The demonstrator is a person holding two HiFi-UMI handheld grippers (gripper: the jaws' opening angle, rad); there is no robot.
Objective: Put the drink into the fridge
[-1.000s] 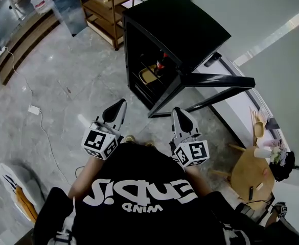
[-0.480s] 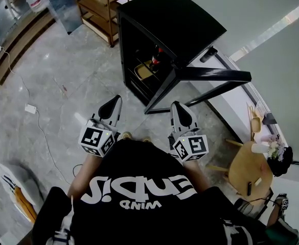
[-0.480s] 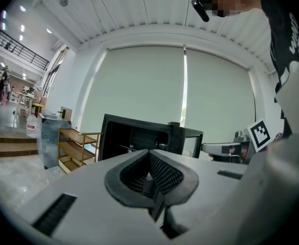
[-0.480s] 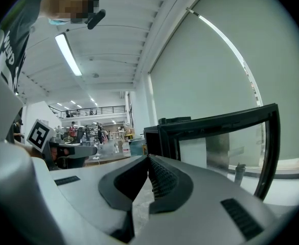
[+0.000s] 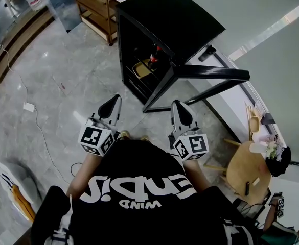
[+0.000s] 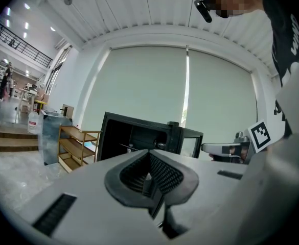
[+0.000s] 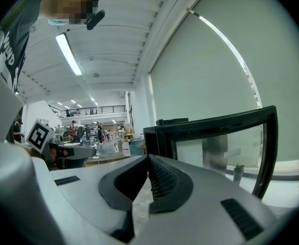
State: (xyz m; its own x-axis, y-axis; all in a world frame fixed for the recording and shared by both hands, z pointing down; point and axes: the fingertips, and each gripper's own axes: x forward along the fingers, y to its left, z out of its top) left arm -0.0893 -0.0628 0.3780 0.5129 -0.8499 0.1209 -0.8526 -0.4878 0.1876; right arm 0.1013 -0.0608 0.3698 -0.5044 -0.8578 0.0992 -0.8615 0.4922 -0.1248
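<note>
The black fridge point(image 5: 172, 27) stands on the floor ahead with its glass door point(image 5: 208, 78) swung open to the right. Inside it, on a shelf, a dark bottle with a red label, the drink point(image 5: 154, 56), stands upright. My left gripper point(image 5: 113, 105) and right gripper point(image 5: 182, 111) hang side by side in front of the person's chest, short of the fridge, both shut with nothing in them. The left gripper view shows its pads closed point(image 6: 149, 173) with the open fridge point(image 6: 134, 137) beyond. The right gripper view shows shut pads point(image 7: 148, 175) beside the door frame point(image 7: 215, 126).
A wooden shelf cart point(image 5: 99, 4) stands left of the fridge. A round wooden stool point(image 5: 247, 171) with small items is at the right. A white cable with a plug box point(image 5: 28, 106) runs over the marble floor, and a white object point(image 5: 10, 180) lies at lower left.
The head camera has shifted a little, so the fridge sits slightly higher and further left in the picture. Both grippers keep their place, shut.
</note>
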